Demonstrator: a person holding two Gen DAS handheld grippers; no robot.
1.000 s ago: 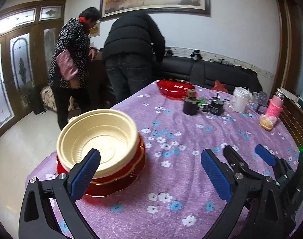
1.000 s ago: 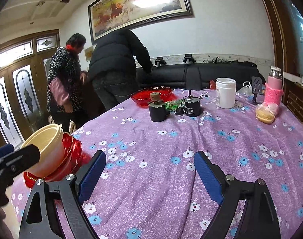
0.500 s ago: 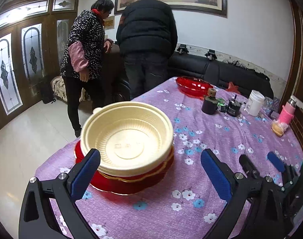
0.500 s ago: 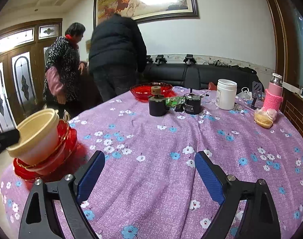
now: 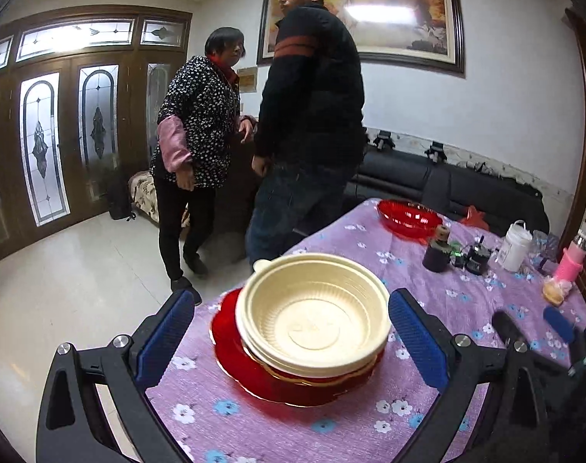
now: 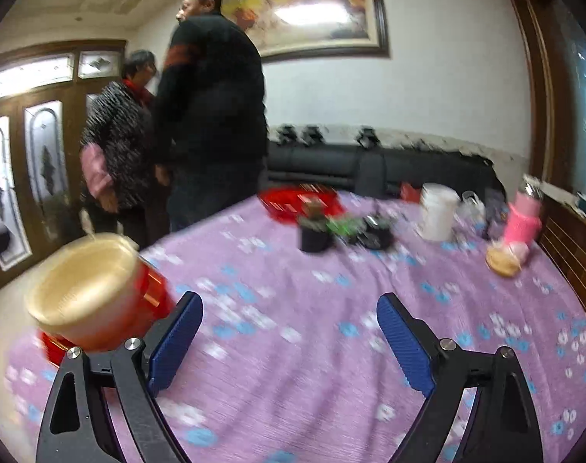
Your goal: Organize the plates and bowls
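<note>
Cream ribbed bowl (image 5: 312, 316) (atop red plates (image 5: 250, 374))

— What is on the table near the edge?
— A cream bowl (image 5: 312, 320). It sits the right way up, empty, with ring lines inside.
— What is under it?
— A shiny red plate (image 5: 250, 370), flat on the purple cloth.
— Any more?
— Yes, a red bowl (image 5: 406, 216) sits far away on the other side.

Two cream plastic bowls (image 5: 314, 320) are sitting nested at 6 o'clock. Two red plates are showing: one beneath them (image 5: 250, 378), one (image 5: 406, 214) at 1 o'clock. Two people are standing at 11 o'clock.
</note>
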